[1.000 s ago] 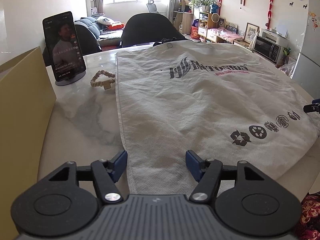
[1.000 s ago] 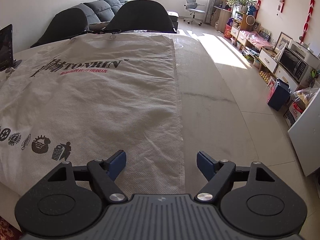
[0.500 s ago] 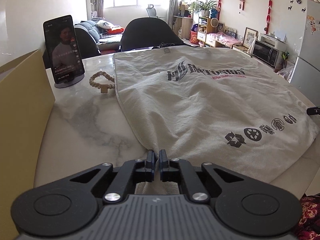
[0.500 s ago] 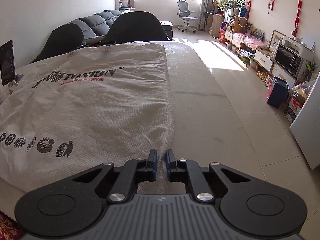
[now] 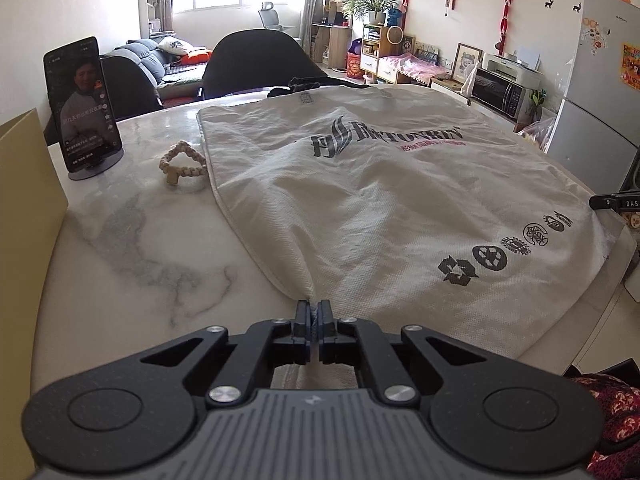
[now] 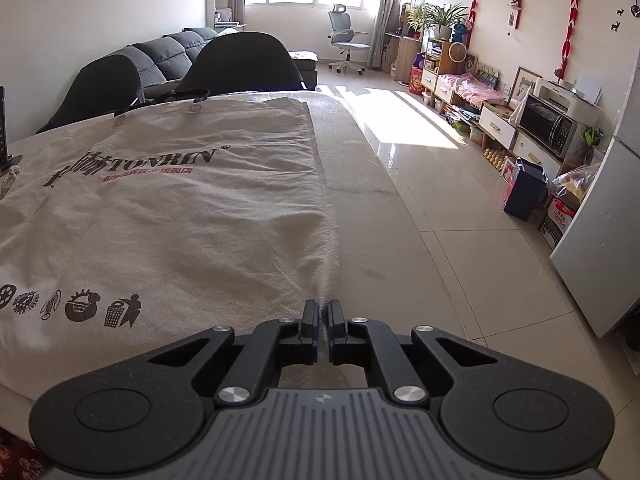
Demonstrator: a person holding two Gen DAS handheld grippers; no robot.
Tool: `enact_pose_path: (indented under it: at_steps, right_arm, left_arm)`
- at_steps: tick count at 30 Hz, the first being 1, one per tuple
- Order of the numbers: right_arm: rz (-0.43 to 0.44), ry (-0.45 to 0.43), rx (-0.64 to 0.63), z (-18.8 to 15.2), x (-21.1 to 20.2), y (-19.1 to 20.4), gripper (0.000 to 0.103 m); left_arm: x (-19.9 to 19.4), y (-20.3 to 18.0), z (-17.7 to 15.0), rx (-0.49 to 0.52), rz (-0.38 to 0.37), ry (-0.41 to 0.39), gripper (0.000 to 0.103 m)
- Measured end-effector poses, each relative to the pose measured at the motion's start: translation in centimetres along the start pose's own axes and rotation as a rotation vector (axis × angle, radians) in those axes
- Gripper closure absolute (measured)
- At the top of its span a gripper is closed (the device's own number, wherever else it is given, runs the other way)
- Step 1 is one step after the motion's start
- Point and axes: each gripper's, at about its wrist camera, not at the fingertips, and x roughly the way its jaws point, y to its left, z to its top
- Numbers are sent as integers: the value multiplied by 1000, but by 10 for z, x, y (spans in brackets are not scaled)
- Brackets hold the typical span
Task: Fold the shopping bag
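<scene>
Ahead of both tongs, your white shopping bag point(image 5: 380, 200) lies spread across the marble counter point(image 5: 132, 248). Your left tongs point(image 5: 314, 314) pinch its near-left corner; your right tongs point(image 6: 323, 314) pinch its near-right corner, fabric bunched between the pads.

White bag point(image 5: 360, 200), blk print

The left gripper point(image 5: 314, 312) pointed forward and down, its jaws pinched together on a fold of the bag point(image 5: 380, 200) at its near left corner. The right gripper point(image 6: 323, 314) sat at the same slant, jaws likewise clamped on the bag's near right corner.
</scene>
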Motion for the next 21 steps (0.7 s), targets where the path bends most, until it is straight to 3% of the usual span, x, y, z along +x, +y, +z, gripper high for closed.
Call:
enact_pose_path:
  at_steps: [6,9,11,12,14,16,19,21]
  right_arm:
    - [-22,5,19,-3,-1,-7,99]
    - [-28,10,19,-4,0,-4,96]
    - [-41,15,32,-3,0,-3,88]
    - [-60,15,39,-1,-1,-4,81]
    - [-80,7,35,3,-4,-7,77]
    - [-96,-10,23,11,-9,-7,63]
    - [-107,-43,-5,26,-16,-5,50]
    - [-106,-64,-29,36,-20,-2,46]
  left_arm:
    - [0,-7,-3,16,-40,10,99]
    - [2,-6,-3,31,-17,11,92]
    - [3,-4,-2,43,15,11,64]
    - [3,-3,-2,49,32,10,59]
    - [0,4,2,50,72,0,56]
    - [-4,10,8,32,94,-14,52]
    - [-10,13,20,22,117,-42,46]
    - [-12,10,29,28,127,-58,44]
